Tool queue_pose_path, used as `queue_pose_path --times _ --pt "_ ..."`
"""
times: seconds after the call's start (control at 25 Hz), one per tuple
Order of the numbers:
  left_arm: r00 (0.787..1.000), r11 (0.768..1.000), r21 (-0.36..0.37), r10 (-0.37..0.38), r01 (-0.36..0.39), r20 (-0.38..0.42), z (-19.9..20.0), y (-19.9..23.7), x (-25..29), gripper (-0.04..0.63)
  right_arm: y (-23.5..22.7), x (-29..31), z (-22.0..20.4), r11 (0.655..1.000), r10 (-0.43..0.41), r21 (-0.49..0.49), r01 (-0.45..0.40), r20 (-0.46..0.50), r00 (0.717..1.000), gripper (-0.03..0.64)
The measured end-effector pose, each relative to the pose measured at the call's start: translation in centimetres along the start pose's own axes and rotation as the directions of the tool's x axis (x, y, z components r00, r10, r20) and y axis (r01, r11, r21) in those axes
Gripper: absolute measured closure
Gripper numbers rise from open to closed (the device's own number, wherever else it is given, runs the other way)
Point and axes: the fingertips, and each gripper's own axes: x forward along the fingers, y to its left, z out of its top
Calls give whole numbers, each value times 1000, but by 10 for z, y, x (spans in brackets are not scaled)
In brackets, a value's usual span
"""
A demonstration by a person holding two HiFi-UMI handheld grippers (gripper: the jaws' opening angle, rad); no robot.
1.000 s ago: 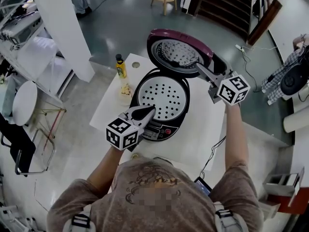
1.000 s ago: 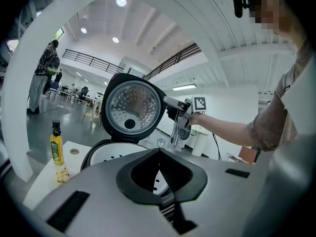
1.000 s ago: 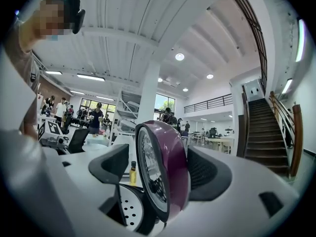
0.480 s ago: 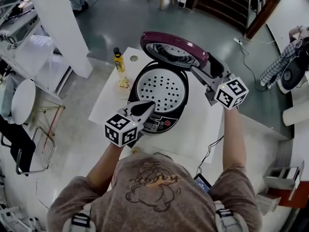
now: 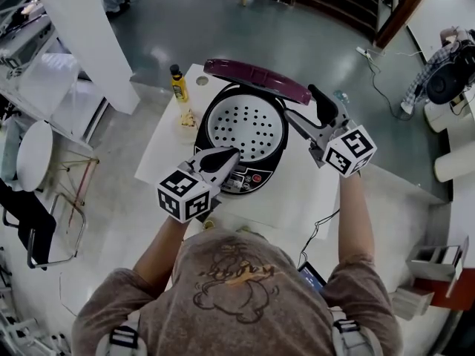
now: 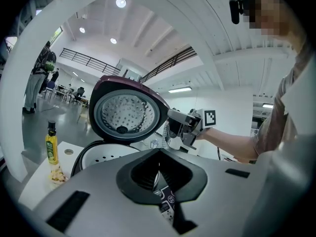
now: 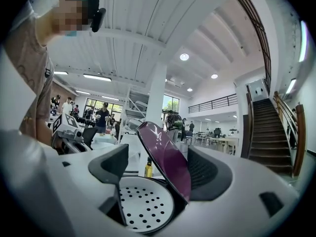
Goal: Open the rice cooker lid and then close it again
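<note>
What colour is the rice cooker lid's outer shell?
Glossy maroon lid, clearest in right gripper view.

Head view overhead, gripper views sharing rice cooker (image 5: 249, 178)

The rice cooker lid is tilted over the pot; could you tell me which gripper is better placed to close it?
Right, I think. The right gripper has its open jaws astride the edge of the lid, while the left gripper sits shut, low by the control panel at the front.
</note>
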Motion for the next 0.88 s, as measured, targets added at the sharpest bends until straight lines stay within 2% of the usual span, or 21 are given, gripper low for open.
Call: queue_pose_path --times 0.32,0.88 --pt "1000 1000 -8 4 -4 -10 -7 -2 -3 575 32 -12 -17 1000 16 9 -16 -17 1000 249" --pt "1000 1000 -11 -7 7 -19 -13 -10 -9 575 67 -27 -50 996 22 87 -18 -48 999 250"
